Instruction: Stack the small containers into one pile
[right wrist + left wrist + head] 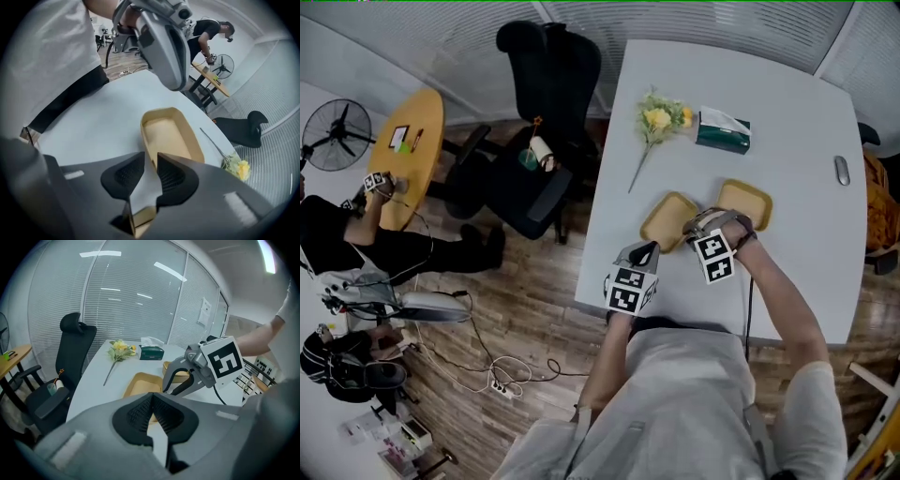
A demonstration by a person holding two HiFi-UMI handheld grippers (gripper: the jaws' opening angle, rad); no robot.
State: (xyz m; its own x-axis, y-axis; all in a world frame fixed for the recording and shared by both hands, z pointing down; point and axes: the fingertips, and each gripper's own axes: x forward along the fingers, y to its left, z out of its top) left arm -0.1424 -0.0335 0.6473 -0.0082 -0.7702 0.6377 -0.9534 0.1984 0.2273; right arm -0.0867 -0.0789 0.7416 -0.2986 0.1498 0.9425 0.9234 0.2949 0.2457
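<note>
By the desk's near edge, our left tool (pixel 151 397) was closed on nothing. Our right tool (pixel 151 158) had its jaws narrowly parted astride the rim of the nearer container (pixel 140 219). The second container (pixel 171 136) lay just beyond, mid-desk. We judged the pickup under way; next we needed to clamp, lift and nest.

Table: white rectangular table (pixel 787 103).
Containers: 2 shallow yellow rounded-rectangular containers, side by side, not stacked: left container (pixel 666 214), right container (pixel 750 201).
Right gripper (pixel 694 226): over the gap between the 2 containers.
Left gripper (pixel 645 251): at the left container's near edge.
Far end: yellow flower sprig (pixel 654 120), green tissue box (pixel 722 132).
Right edge: grey computer mouse (pixel 842 170).
</note>
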